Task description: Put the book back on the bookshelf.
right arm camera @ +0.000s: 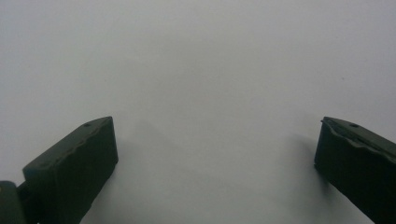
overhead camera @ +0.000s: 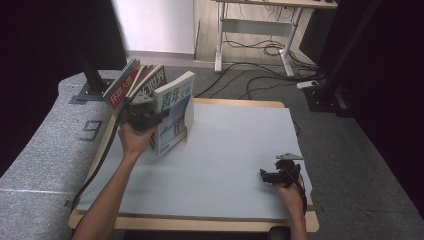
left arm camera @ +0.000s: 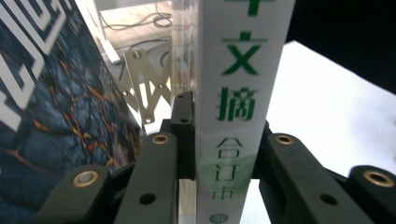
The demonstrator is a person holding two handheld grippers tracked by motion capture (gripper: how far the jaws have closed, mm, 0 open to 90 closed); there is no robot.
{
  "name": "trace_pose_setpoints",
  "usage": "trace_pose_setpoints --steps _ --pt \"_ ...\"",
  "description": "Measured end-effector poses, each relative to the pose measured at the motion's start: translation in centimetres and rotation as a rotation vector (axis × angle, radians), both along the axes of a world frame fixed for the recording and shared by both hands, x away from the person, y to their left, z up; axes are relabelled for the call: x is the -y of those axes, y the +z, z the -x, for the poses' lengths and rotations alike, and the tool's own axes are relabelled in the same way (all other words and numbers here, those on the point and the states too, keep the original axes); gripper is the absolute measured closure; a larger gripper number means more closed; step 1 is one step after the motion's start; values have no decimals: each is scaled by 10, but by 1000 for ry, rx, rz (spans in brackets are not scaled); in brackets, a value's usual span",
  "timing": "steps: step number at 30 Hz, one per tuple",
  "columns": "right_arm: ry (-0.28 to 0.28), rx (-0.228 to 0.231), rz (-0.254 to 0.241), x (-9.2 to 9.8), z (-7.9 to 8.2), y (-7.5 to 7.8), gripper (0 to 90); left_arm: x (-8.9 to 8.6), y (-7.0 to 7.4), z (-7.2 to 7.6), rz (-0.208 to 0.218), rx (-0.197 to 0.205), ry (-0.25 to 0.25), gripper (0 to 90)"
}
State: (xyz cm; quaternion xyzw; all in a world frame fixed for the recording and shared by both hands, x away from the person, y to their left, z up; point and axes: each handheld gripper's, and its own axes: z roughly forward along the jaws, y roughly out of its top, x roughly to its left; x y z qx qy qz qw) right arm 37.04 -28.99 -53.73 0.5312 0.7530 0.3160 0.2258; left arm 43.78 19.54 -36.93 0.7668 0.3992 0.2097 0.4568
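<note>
A white book with green characters (overhead camera: 175, 112) stands upright near the back left of the table, tilted a little. My left gripper (overhead camera: 145, 112) is shut on it. In the left gripper view its spine (left arm camera: 238, 93) runs up between the two black jaws of my left gripper (left arm camera: 224, 116), which press on both sides. Behind it lean a dark book (overhead camera: 150, 82) and a red-titled book (overhead camera: 122, 90). My right gripper (overhead camera: 267, 176) rests low at the front right; in its own view the right gripper (right arm camera: 215, 154) stands open over bare grey mat with nothing between the jaws.
A grey mat (overhead camera: 225, 150) covers the wooden table. The dark book's cover (left arm camera: 56, 116) sits close at the left of the held book, with a pale metal folding stand (left arm camera: 144, 88) behind. Desk legs and cables (overhead camera: 260, 50) lie on the floor beyond.
</note>
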Motion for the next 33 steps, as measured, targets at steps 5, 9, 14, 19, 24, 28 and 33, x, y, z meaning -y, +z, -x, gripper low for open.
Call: trace_pose_setpoints --steps 5,9,14,19,24,28,33 --pt "0 0 0 0 0 0 0 -3 0 3 -32 -14 11 728" --pt "0 0 0 0 0 0 0 -6 3 2 -32 -25 18 723" --pt "-1 0 -1 0 0 0 0 -4 9 3 -81 -30 32 714" --pt "-1 -1 -1 0 0 0 0 -7 11 3 -70 -24 36 706" --pt "-2 1 -1 0 0 0 0 -10 24 8 -30 13 33 691" --pt "-2 0 -1 0 0 0 0 -3 33 9 -71 0 28 713" --pt "-2 0 -1 0 0 0 0 0 34 9 -67 -16 35 732"
